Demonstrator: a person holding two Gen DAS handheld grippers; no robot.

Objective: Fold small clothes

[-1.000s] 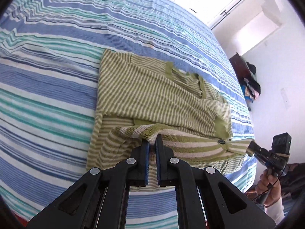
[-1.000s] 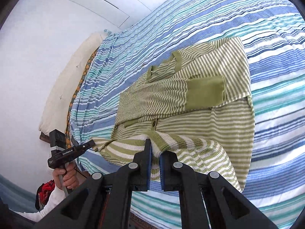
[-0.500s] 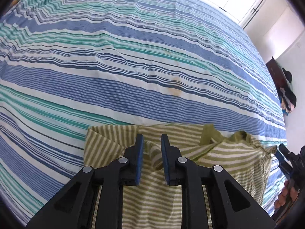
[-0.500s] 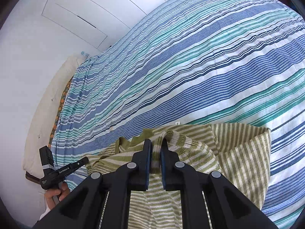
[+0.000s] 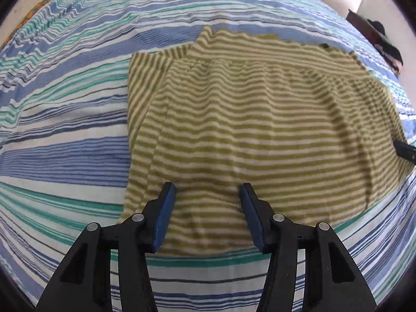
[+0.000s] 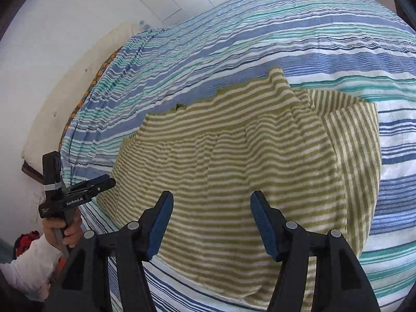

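Observation:
A small green-and-cream striped knit garment [image 5: 260, 119] lies folded over on the striped bedspread [image 5: 65, 119]. It also shows in the right wrist view [image 6: 234, 161]. My left gripper [image 5: 207, 189] is open and empty, low over the garment's near edge. My right gripper [image 6: 210, 197] is open and empty over the garment's other near part. The left gripper [image 6: 104, 182] shows in the right wrist view at the garment's left side, held by a hand. A tip of the right gripper [image 5: 405, 152] shows at the left wrist view's right edge.
The blue, teal and white striped bedspread [image 6: 286, 33] covers the whole bed. A cream pillow [image 6: 78, 88] and white wall panels lie at the far left in the right wrist view. Dark furniture with clothes [image 5: 384, 44] stands beyond the bed's right side.
Both grippers carried the garment's lower edge over its top, folding it in half, then opened and let go. They now sit back over the near fold.

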